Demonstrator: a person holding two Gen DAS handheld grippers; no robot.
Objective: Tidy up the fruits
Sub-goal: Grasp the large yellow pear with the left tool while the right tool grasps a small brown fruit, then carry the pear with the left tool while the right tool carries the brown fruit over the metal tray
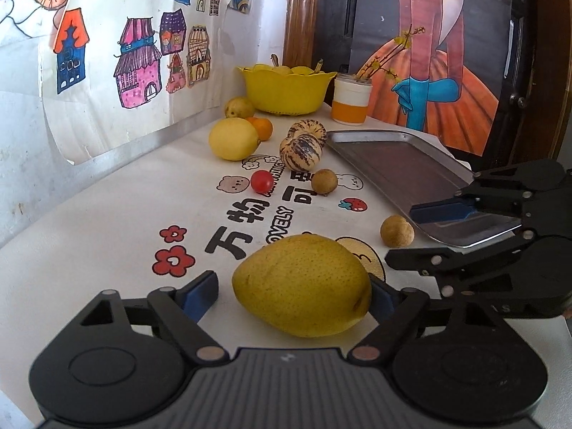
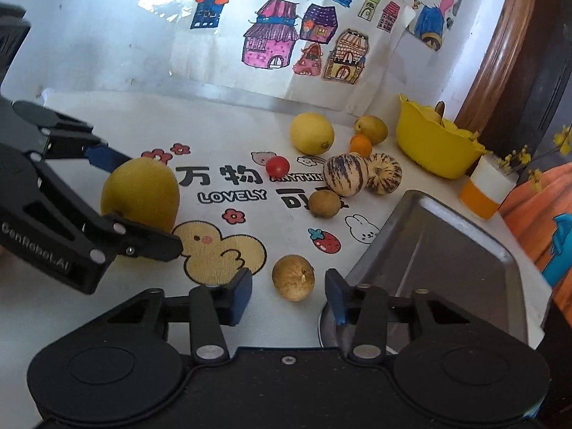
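Note:
A large yellow pear (image 1: pixel 302 284) lies on the white printed mat between the fingers of my left gripper (image 1: pixel 293 295), which is open around it; the left pad stands clear of it. The same pear (image 2: pixel 141 193) and my left gripper (image 2: pixel 137 207) show in the right wrist view. My right gripper (image 2: pixel 289 295) is open around a small brown longan (image 2: pixel 293 277) beside the metal tray (image 2: pixel 447 250). That longan (image 1: pixel 397 231) and my right gripper (image 1: pixel 429 236) show in the left wrist view, at the tray (image 1: pixel 400 164).
Farther back lie a lemon (image 1: pixel 234 138), an orange (image 1: pixel 261 128), two striped melons (image 1: pixel 302 148), a cherry tomato (image 1: pixel 261 181), another longan (image 1: pixel 324 181) and a small pear (image 1: pixel 238 107). A yellow bowl (image 1: pixel 286 94) of fruit and a white-orange cup (image 1: pixel 351 102) stand at the back wall.

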